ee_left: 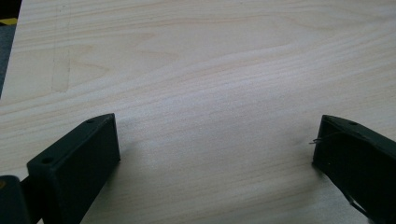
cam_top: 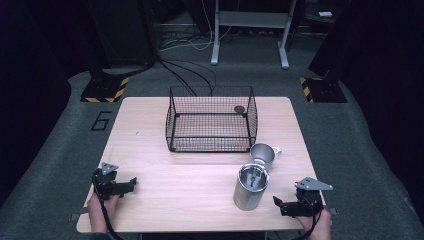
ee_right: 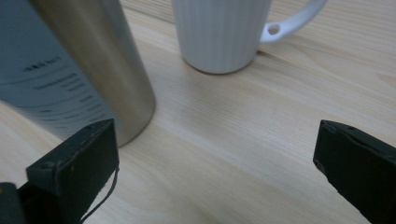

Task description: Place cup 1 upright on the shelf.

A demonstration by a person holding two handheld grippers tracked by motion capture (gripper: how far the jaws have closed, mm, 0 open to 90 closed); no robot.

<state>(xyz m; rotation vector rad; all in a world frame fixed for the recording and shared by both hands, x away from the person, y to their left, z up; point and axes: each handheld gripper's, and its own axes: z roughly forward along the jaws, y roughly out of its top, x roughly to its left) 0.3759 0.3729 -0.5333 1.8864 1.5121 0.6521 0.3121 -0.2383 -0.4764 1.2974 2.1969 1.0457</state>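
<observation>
Tumbler (cam_top: pixel 250 186) stands upright near the table's (cam_top: pixel 150 145) front right corner, and we have it nearest our right gripper (cam_top: pixel 286 207), whose jaws are spread wide with nothing between them. Behind it, the basket (cam_top: pixel 211 120) sits toward the table's back edge, a small dark disc (cam_top: pixel 239 109) inside it. The tumbler is tall and narrow; we judge a low or glancing push could tip it. The mug (cam_top: pixel 263 154) stands just behind it, so a slide could knock the two together. Our left gripper (cam_top: pixel 120 186), released too, rests near the front left corner.
</observation>
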